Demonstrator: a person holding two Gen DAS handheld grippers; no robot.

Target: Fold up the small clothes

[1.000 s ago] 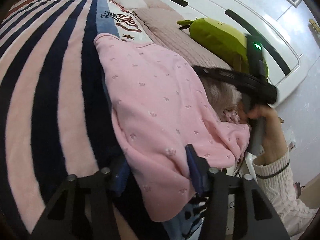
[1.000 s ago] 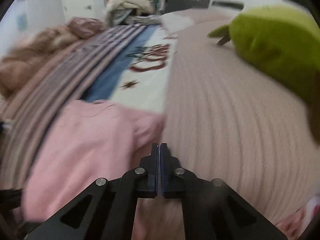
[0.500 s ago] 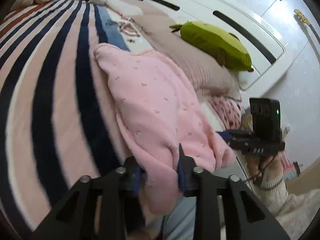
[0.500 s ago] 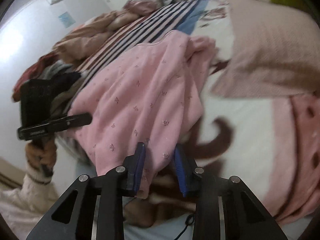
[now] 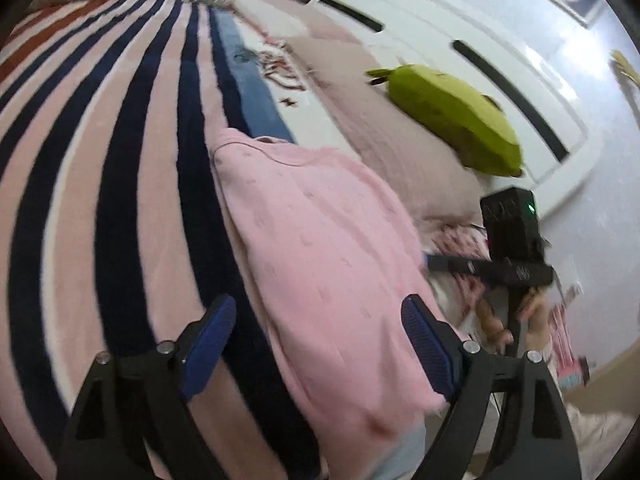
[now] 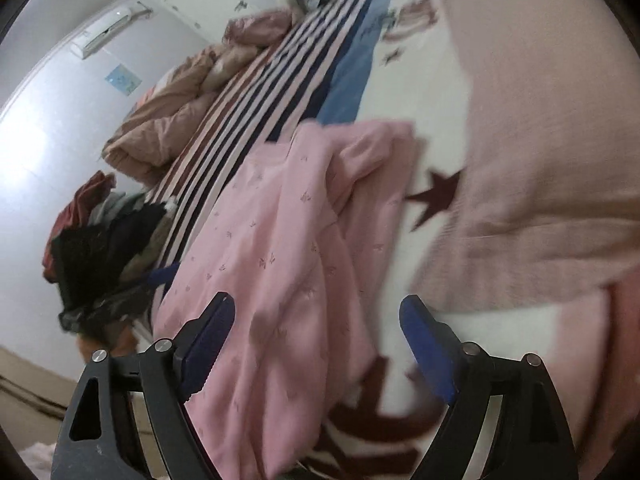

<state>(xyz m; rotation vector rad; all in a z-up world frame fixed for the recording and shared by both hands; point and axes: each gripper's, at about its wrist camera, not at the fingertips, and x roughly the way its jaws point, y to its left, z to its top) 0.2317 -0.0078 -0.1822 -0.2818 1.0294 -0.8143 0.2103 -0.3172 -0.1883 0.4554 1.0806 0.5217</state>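
- Pink garment (image 5: pixel 320 248), a soft knit printed with tiny sprigs, lay spread along the near edge of the bed, half on the striped blanket (image 5: pixel 120 184) and half on the white sheet (image 6: pixel 424 112), with its near end drooping over the bed's side.
- Your left gripper (image 5: pixel 316 344) was wide open and grasped nothing; its blue ribbed pads (image 5: pixel 208 340) stood either side of the garment's near end, above the cloth.
- Your right gripper (image 6: pixel 316 344) was likewise spread and empty, its fingers straddling the garment's rumpled near corner; whether the pads touched the fabric, I cannot tell.
- In the left view your right hand (image 5: pixel 516 320) was wrapped round the handle of the other tool, held just off the garment's right edge, with a black camera block (image 5: pixel 508 220) showing a green light.
- Motion blur softened both views, so the print read clearly only from the right wrist.
- Plush and thick, the blanket ran in navy, pink and white bands.
- Beyond the garment sat a ribbed, pale mauve pillow (image 5: pixel 400 148), and on it a rounded green plush toy (image 5: pixel 452 116).
- The sheet carried a dark red star (image 6: pixel 436 196).
- A pile of dark clothes (image 6: pixel 104 248) sat heaped at the far left of the right view.
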